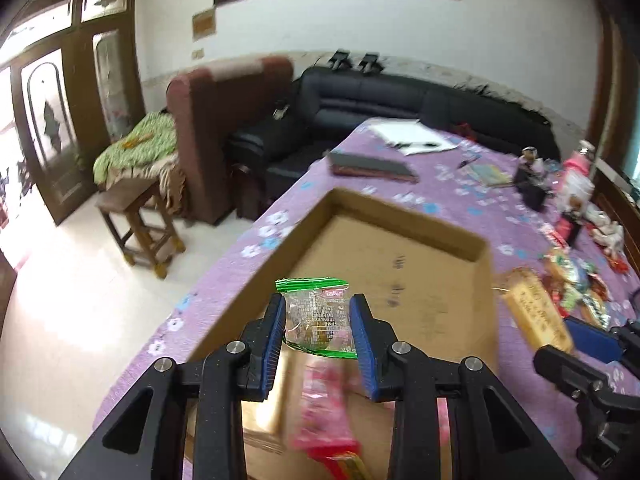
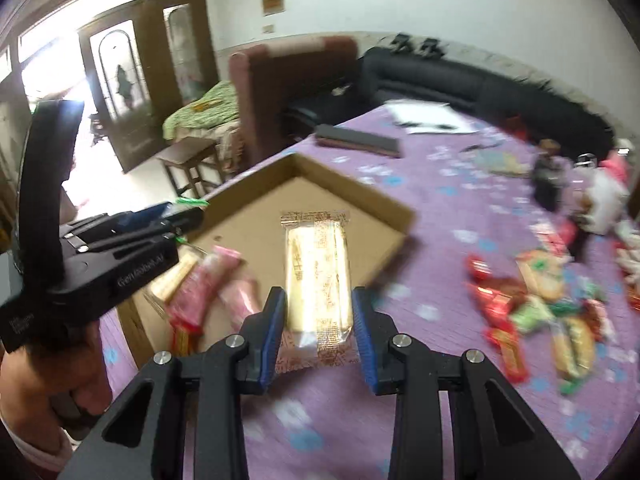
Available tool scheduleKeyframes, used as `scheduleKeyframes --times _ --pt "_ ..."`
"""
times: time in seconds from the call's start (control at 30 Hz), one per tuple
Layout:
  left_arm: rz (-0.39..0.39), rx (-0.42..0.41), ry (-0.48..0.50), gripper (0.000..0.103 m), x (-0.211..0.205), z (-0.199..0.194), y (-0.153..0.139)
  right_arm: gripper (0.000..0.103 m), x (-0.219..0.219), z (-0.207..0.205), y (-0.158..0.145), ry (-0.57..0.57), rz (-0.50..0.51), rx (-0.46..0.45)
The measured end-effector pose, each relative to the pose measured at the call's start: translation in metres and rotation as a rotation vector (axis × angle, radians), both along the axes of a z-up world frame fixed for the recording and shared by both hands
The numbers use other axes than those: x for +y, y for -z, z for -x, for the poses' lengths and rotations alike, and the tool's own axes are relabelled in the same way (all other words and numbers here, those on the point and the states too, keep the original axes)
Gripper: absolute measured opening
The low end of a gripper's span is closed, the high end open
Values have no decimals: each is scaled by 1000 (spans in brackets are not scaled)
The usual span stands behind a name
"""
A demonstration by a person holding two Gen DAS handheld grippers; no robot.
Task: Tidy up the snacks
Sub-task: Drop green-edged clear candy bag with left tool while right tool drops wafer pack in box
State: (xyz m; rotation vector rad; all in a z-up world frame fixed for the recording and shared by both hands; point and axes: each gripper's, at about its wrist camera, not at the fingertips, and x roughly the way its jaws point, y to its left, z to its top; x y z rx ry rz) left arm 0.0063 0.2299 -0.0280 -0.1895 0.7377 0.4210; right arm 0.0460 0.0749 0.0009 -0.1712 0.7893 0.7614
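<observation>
Right wrist view: a few pink packets [image 2: 208, 284] already lie in the cardboard box [image 2: 352, 196] — roughly a dozen snacks [image 2: 536, 300], blurred, remain beside it. The right gripper [image 2: 319, 334] pinches a golden bar [image 2: 318, 276] and the left gripper [image 1: 319, 336] a green-edged packet [image 1: 316, 316] — both at the box.

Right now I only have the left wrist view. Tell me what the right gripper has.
Observer: The right gripper is shut on a long golden packet.
Operator: Now list what's already in the box.
Observer: Two pink packets and a pale one lie in the box's near left corner.
</observation>
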Motion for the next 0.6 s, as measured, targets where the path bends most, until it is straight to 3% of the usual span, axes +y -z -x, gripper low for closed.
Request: scheduleKeyframes --times 0.17,0.4,0.47,0.53,0.6 --pt "35 66 -5 35 17 -18 14 33 46 -19 28 -29 41 57" --pt "39 169 10 41 16 -48 33 33 56 -34 54 -12 73 111" --pt "54 201 -2 51 18 -54 37 34 54 -38 56 -8 72 119" --pt "58 201 -11 83 20 -54 36 35 50 -39 54 0 69 114" --pt "33 189 -47 96 20 -50 31 37 46 -39 51 1 53 114"
